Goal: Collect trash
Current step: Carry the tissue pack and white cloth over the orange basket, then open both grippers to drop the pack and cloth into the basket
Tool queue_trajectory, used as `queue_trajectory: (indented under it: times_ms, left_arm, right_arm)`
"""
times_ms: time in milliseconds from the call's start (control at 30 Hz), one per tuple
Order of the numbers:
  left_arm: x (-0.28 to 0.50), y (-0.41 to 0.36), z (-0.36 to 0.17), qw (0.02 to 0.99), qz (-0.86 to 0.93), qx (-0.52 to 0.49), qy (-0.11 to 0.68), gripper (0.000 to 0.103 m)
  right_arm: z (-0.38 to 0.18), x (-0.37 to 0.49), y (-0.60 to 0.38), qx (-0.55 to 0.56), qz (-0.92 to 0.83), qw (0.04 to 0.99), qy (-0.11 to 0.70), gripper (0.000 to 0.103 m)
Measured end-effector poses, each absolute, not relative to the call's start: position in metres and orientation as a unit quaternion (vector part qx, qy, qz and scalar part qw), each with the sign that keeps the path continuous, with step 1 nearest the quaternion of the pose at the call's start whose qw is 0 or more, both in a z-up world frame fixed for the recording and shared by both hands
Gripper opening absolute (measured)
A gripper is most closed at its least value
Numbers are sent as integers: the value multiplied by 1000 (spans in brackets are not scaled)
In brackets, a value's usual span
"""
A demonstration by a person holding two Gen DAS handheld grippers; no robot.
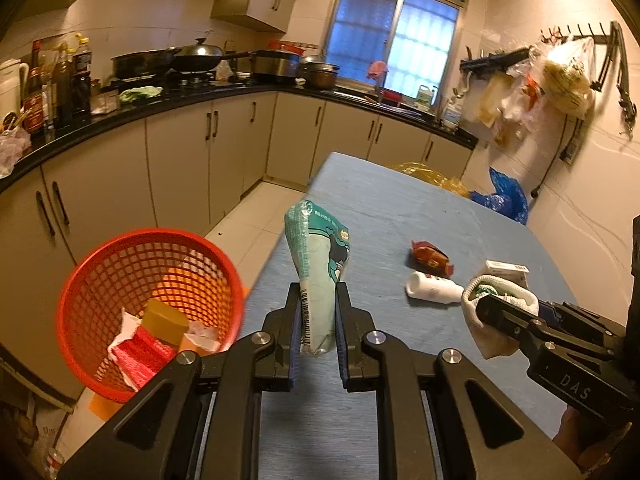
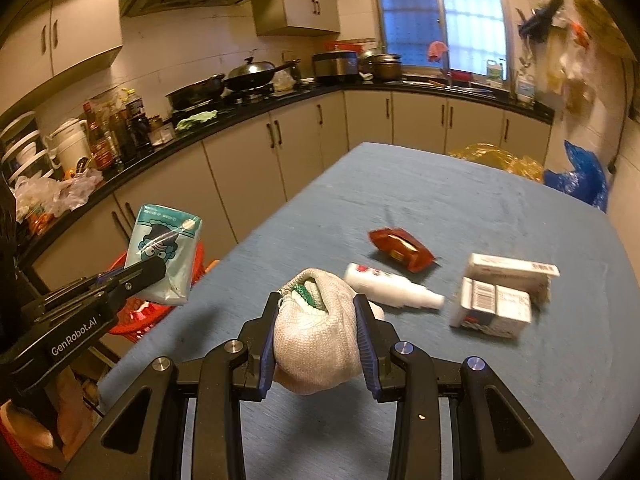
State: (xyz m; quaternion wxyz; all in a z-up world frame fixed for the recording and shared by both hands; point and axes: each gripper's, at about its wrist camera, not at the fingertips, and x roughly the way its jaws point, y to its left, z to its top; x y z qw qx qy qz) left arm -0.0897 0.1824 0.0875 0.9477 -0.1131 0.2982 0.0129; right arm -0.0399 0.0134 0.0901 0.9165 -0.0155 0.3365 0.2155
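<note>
Two grippers are seen, each clamped on trash above the blue table (image 1: 400,208). A green packet (image 1: 318,276) is pinched upright by the left gripper (image 1: 318,320) near the table's left edge, beside the red basket (image 1: 100,272) — whose contents, seemingly paper scraps, show only in the left view. A white sock (image 2: 316,344) is squeezed by the right gripper (image 2: 318,340). A bottle (image 2: 390,286), red wrapper (image 2: 400,248) and box (image 2: 500,296) lie on the table.

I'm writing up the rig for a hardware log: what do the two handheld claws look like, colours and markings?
Both are matte black, angular linkage frames with round silver pivot bolts. The fingers carry blue ribbed pads. The left claw bears white "GenRobot.AI" lettering on its body, seen in the right wrist view; the right claw shows embossed "DAS". No cables or sleeves visible.
</note>
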Motion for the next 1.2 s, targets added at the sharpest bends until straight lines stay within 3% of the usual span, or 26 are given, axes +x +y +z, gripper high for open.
queue_trajectory:
  times_ms: [567, 1000, 1133, 1200]
  left_arm:
    - [-112, 265, 93, 947, 86, -147, 272, 14]
    - [-115, 322, 57, 927, 133, -182, 301, 14]
    - [-112, 328, 52, 923, 133, -189, 306, 14]
    - [-111, 331, 51, 922, 136, -193, 308, 17]
  right_arm:
    - [105, -28, 96, -35, 297, 890, 343, 38]
    - [84, 2, 185, -18, 371, 840, 395, 39]
    - [78, 13, 204, -16, 373, 836, 402, 43]
    - [77, 17, 209, -12, 378, 832, 407, 49]
